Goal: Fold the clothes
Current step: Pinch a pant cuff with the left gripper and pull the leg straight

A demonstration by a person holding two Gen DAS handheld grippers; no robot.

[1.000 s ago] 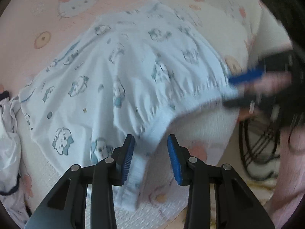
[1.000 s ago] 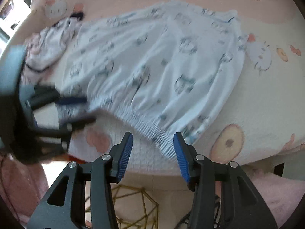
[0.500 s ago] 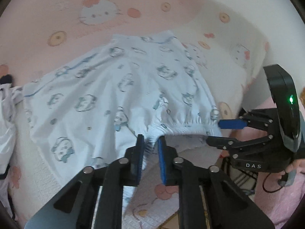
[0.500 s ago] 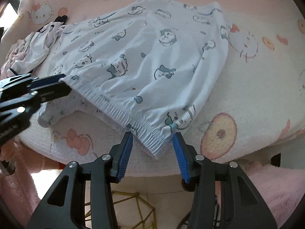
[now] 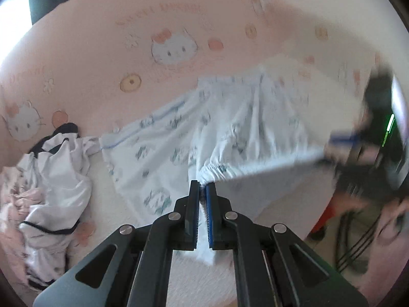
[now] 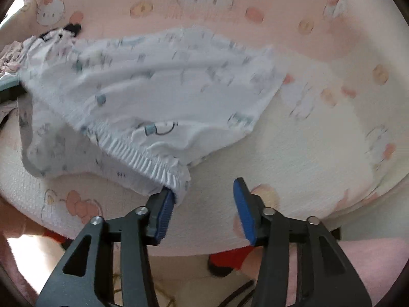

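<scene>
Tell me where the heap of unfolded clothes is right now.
In the left wrist view the heap of unfolded clothes lies at the left on the pink cartoon bedspread, just left of the pale blue printed garment; the right wrist view shows it upper left.

pale blue cartoon-print garment (image 5: 230,128), pink cat-print bedspread (image 5: 102,51), black grippers with blue pads (image 6: 242,204)

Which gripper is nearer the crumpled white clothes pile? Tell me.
Left. The left gripper, shut on the waistband of the printed garment, has the pile close on its left. The right gripper, open at the waistband's far corner, sees it far beyond the garment.
</scene>
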